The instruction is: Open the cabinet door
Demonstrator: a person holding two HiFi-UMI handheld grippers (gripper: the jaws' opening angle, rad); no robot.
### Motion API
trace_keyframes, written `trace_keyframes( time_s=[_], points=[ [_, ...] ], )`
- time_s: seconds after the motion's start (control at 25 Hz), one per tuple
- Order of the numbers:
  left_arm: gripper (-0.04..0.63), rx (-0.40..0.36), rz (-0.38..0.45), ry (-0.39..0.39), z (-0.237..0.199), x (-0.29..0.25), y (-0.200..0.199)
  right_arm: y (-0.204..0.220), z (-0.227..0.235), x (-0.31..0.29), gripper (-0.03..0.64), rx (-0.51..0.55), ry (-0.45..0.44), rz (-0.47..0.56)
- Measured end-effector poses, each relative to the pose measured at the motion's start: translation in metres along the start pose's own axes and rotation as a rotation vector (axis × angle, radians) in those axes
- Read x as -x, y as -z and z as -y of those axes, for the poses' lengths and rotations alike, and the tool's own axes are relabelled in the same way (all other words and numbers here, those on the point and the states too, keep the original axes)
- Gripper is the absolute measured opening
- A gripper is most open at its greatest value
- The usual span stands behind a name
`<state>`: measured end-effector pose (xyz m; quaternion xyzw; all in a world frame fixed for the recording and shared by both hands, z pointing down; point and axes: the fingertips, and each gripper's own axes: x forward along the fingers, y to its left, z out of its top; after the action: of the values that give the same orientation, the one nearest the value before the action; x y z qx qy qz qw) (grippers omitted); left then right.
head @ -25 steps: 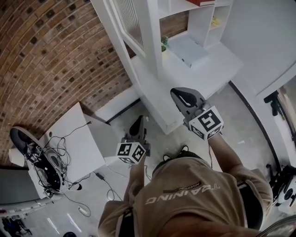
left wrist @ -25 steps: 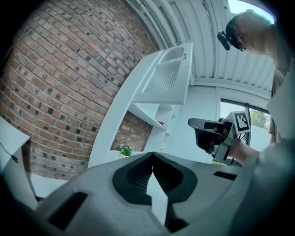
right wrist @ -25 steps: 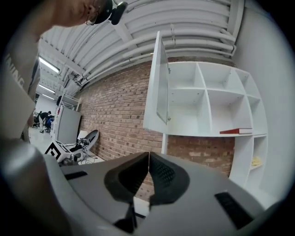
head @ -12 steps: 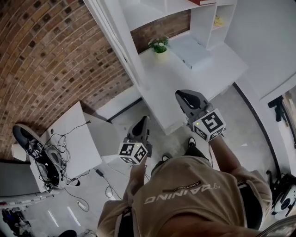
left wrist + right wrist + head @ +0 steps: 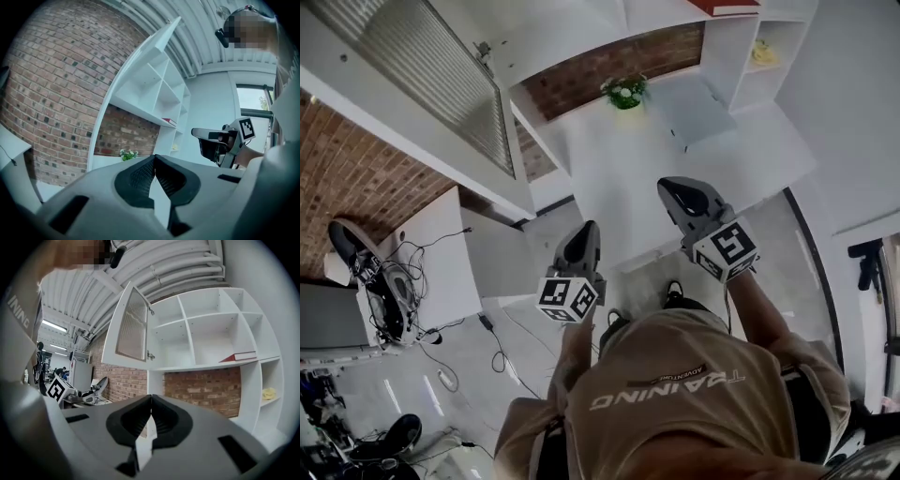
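The white cabinet door [image 5: 441, 84] with its ribbed glass panel stands swung wide open at the upper left of the head view. In the right gripper view the door [image 5: 133, 326] hangs out from the open white shelf unit [image 5: 206, 333]. My left gripper [image 5: 584, 234] is shut and holds nothing, level in front of the white counter [image 5: 609, 159]. My right gripper [image 5: 672, 192] is also shut and empty, over the counter's front edge. Neither touches the door. The left gripper's fingertips meet [image 5: 154, 157], as do the right gripper's [image 5: 151, 397].
A small potted plant [image 5: 623, 92] sits at the back of the counter, a red book [image 5: 241, 356] lies on a shelf, and a yellow object [image 5: 268, 393] is in a lower compartment. A white side table [image 5: 441, 253] with cables and gear stands left, by the brick wall [image 5: 51, 79].
The door, seen edge-on near the top middle before, now spreads wide across the upper left. The view has shifted along the counter, and both shut grippers moved with it.
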<state>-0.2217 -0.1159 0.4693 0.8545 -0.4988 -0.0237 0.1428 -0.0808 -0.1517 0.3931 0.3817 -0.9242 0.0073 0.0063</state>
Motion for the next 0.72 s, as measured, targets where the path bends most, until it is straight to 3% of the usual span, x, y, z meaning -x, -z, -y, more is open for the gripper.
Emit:
trace_keyframes(
  time_s=[0.28, 0.4, 0.56, 0.72],
  points=[
    [0.008, -0.042, 0.015, -0.071, 0.036, -0.033, -0.012, 0.009, 0.044, 0.016, 0.014, -0.048, -0.069, 0.019],
    [0.008, -0.045, 0.004, -0.075, 0.048, -0.043, -0.011, 0.016, 0.058, 0.019, 0.014, -0.014, -0.070, 0.002],
    [0.008, -0.007, 0.023, -0.081, 0.050, -0.044, -0.019, 0.022, 0.052, 0.015, 0.014, 0.016, -0.104, -0.011],
    [0.008, -0.048, 0.028, -0.071, 0.046, -0.040, -0.026, 0.023, 0.041, 0.008, 0.014, 0.001, -0.113, -0.018]
  ],
)
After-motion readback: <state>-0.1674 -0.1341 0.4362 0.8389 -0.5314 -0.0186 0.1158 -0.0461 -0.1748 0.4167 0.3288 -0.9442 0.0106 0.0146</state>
